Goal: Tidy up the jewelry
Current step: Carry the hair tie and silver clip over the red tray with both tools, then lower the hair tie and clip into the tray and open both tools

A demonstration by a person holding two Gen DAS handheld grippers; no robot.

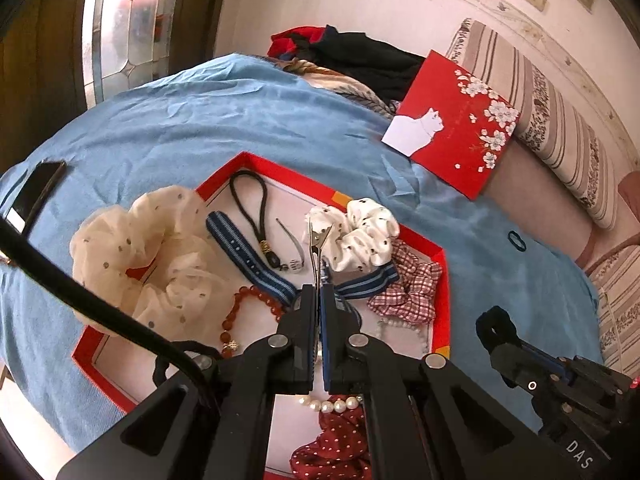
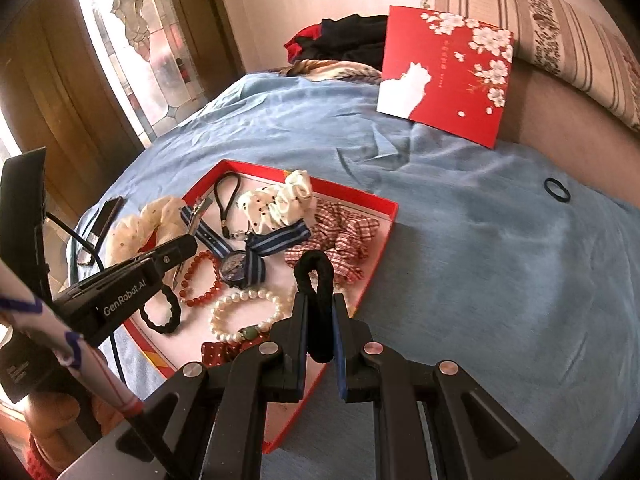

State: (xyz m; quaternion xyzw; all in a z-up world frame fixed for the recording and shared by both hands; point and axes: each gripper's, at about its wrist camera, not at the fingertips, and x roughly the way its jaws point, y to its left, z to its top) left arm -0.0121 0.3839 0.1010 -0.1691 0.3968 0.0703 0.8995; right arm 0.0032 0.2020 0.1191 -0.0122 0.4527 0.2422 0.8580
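Jewelry and hair accessories, gathered in a red-rimmed box tray (image 1: 439, 280) on the blue bedspread (image 1: 200, 120), near the bed's foot edge

- Left gripper (image 1: 318, 300): fingers together, clamped on a slim metal hair clip (image 1: 316, 240) held out over the tray, apparently for placing among the other pieces
- Right gripper (image 2: 320, 312): fingers pressed on a black hair tie (image 2: 314, 276) that loops up above the tips, over the tray's near rim
- In tray: cream dotted scrunchie (image 1: 120, 248), white spotted scrunchie (image 1: 360, 236), red check scrunchie (image 1: 404, 292), amber bead bracelet (image 2: 200, 280), pearl bracelet (image 2: 244, 316), blue-strapped watch (image 2: 236, 270), black cord loop (image 1: 250, 208)
- Outside tray: thin black band (image 2: 557, 190) alone toward the bed's right edge; red cat-print lid (image 1: 452, 128) leaning at the head
- Partly hidden: polka-dot red fabric behind the grippers; tray's near corner cut off
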